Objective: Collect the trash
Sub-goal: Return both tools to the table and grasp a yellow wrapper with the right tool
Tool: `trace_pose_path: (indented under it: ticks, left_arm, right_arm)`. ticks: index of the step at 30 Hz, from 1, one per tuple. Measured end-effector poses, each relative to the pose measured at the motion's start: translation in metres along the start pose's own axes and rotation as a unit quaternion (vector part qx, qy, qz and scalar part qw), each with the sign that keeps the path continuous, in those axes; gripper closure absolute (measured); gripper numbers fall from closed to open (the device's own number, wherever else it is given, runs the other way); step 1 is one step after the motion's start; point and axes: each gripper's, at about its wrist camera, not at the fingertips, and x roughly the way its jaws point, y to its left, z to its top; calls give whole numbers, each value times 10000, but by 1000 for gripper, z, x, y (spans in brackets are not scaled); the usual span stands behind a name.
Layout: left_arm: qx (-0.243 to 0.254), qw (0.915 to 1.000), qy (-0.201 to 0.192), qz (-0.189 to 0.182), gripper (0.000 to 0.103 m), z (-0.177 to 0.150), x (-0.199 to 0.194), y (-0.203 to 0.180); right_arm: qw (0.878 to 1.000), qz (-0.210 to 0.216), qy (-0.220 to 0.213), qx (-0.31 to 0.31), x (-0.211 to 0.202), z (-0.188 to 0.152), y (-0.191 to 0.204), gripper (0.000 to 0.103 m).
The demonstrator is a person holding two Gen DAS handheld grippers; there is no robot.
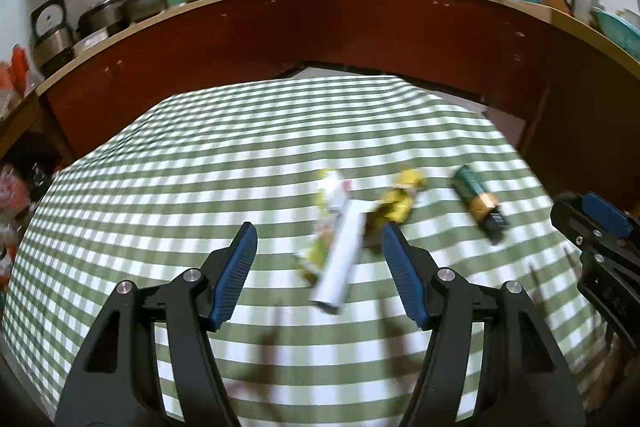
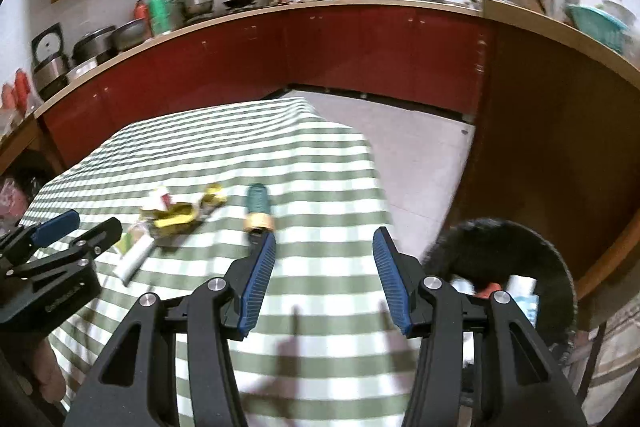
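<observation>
Trash lies on the green-and-white checked tablecloth (image 1: 160,187): a white tube (image 1: 340,259) (image 2: 134,259), a crumpled yellow wrapper (image 1: 396,203) (image 2: 180,217), a pale yellow-green packet (image 1: 332,191) under the tube's far end, and a green-and-gold tube (image 1: 478,201) (image 2: 259,209). My left gripper (image 1: 320,227) (image 2: 94,223) hovers open above and just short of the white tube, holding nothing. My right gripper (image 2: 325,234) (image 1: 584,215) is open and empty near the table's right edge, its left finger close to the green-and-gold tube.
A black-lined bin (image 2: 552,267) with items inside stands beside the table's right side. Red kitchen cabinets and a counter (image 1: 320,23) crowded with pots run behind the table. Pale floor (image 2: 420,155) shows to the right of the table.
</observation>
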Motion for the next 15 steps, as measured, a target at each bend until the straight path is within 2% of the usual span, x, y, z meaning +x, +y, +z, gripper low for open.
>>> trace_pose_path:
  ticks: [15]
  left_arm:
    - [-483,9977,107,472,39,-12,17,93]
  right_arm:
    - [9983,310,179,-457,39,19,94,52]
